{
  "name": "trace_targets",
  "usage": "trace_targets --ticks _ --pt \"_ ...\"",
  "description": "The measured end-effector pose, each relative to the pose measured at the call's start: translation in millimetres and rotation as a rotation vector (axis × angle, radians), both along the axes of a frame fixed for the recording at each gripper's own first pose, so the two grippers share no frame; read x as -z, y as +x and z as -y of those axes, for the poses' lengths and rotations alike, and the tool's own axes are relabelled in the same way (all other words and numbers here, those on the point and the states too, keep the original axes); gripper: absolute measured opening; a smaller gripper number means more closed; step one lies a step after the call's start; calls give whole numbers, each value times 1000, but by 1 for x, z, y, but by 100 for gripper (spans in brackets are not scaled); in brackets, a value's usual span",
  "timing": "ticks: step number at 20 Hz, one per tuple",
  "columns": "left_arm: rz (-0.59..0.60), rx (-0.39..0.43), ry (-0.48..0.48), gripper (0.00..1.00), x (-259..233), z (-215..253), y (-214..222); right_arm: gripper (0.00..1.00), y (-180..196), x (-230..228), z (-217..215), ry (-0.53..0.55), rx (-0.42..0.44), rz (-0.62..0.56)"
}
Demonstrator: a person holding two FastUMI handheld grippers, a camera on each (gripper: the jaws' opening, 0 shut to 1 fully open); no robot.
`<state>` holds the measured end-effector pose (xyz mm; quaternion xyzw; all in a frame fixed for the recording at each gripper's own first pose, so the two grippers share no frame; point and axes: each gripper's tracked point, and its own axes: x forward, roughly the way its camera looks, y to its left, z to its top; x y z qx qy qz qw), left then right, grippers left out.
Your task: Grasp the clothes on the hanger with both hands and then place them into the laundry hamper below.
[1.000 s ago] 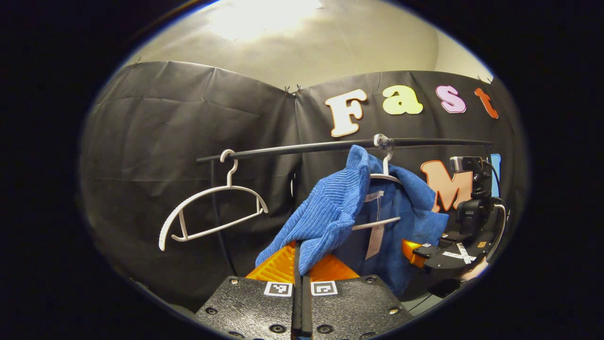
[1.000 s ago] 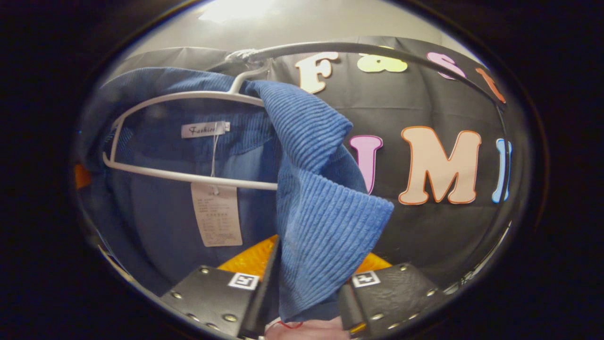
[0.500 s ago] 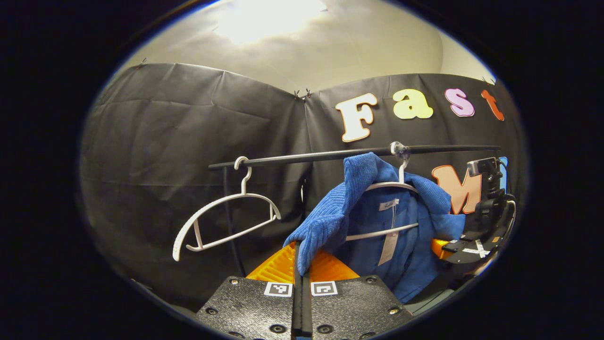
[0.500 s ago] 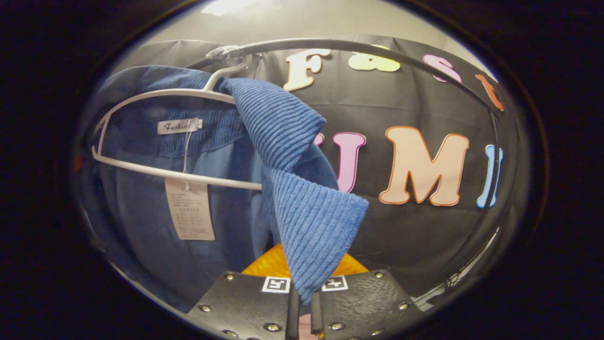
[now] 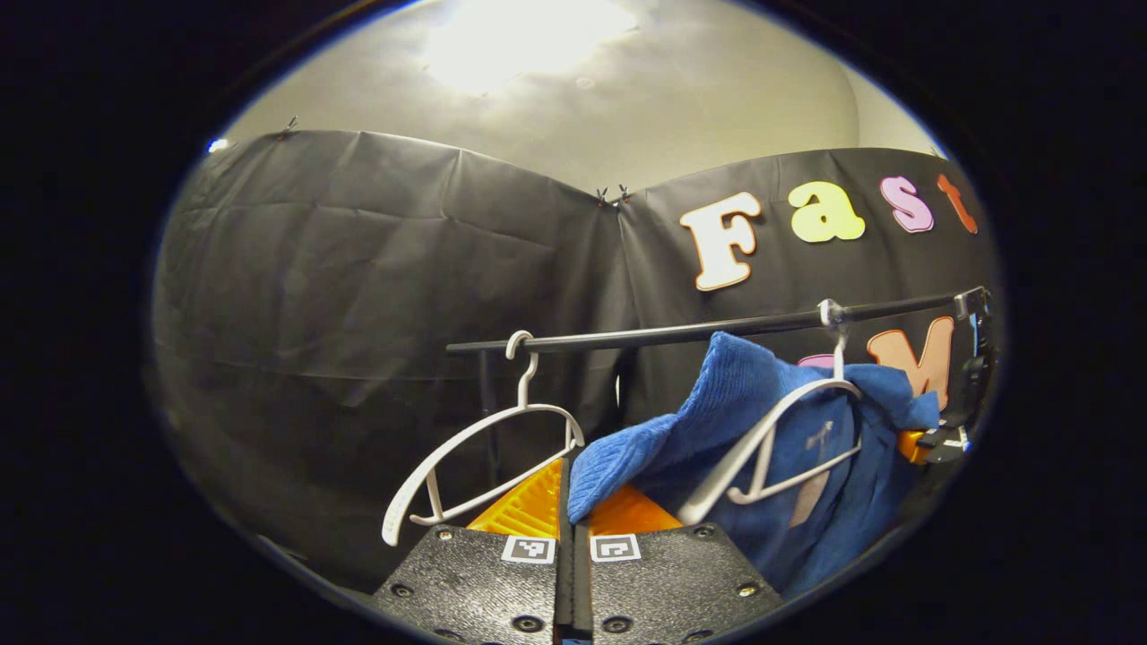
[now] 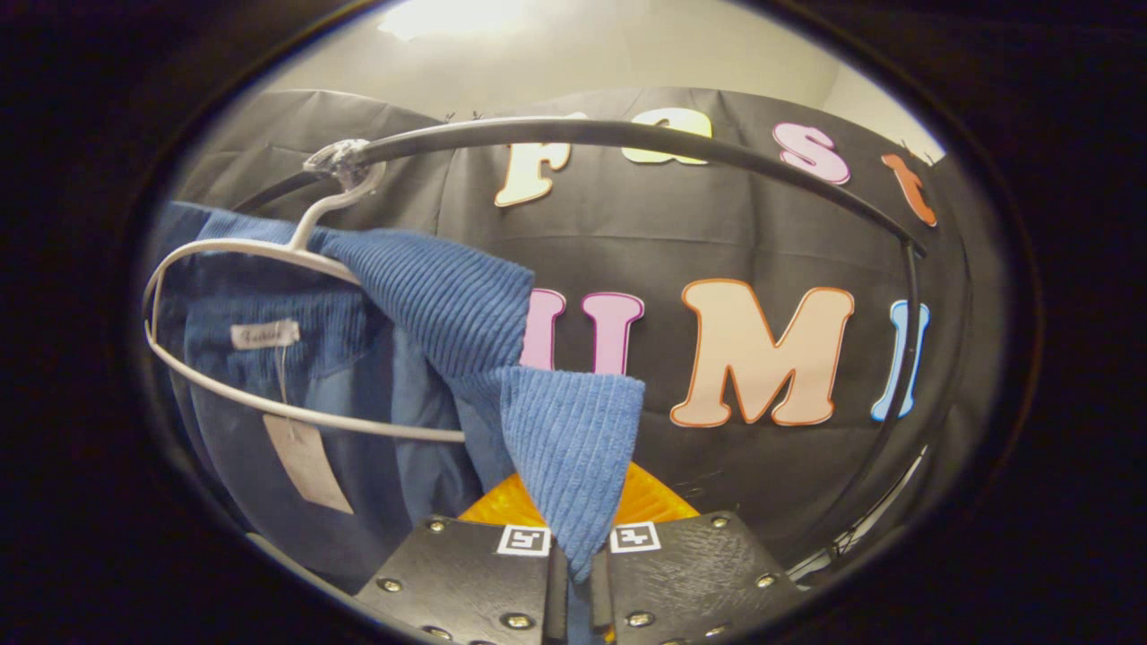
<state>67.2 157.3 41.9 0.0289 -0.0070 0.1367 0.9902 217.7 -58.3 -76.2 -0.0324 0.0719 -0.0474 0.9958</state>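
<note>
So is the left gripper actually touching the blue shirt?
Touching. In the left gripper view, the left gripper has both fingers closed on a fold of the blue shirt, with no gap between.

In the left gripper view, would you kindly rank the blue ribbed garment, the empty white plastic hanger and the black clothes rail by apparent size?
1. Black clothes rail: longest span, though thin.
2. Blue ribbed garment: largest by area, so its order against the rail is debatable.
3. Empty white plastic hanger: smallest, though fisheye distortion makes this approximate.
</note>
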Motion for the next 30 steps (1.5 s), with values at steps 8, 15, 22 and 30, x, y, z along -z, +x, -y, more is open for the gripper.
trace_targets --ticks 8,15,22,30 --pt "-53 26 -5 0 41 -10 39 10 18 -13 8 -16 2 32" --pt "-63 132 -70 0 72 4 66 2 38 -12 19 -10 44 33" --pt "-108 210 -155 0 113 6 91 2 62 -7 36 -31 79 29" --pt "-191 322 -184 0 157 31 111 2 84 12 70 5 155 -12"
